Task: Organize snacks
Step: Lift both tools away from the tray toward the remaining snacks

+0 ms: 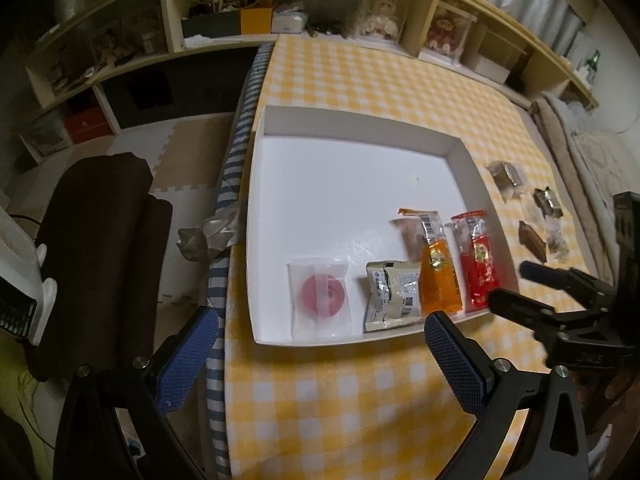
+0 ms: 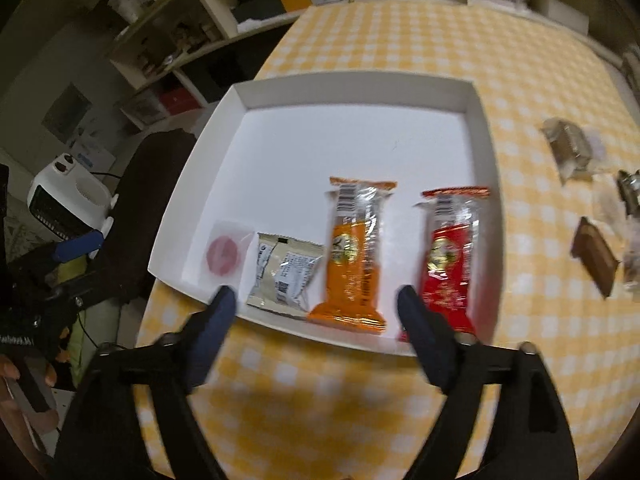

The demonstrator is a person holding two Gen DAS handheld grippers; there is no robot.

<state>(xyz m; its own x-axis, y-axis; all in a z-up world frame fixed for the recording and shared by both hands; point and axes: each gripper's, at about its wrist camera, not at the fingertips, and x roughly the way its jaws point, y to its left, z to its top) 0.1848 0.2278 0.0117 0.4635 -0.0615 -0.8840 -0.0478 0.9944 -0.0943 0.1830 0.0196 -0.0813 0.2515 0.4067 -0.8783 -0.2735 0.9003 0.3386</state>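
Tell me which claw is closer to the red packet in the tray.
Right. The right claw hangs open just over the tray's near edge, one finger beside the red packet. The left claw sits further left, nearer the pink candy.

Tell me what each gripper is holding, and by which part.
Nothing. Left gripper and right gripper are both open and empty above the white tray.

Both grippers are angled steeply down. Left gripper [image 1: 320, 340] has its jaws spread wide, nothing between them. Right gripper [image 2: 316, 312] is the same, jaws wide apart and empty, a bit motion-blurred in its own view.
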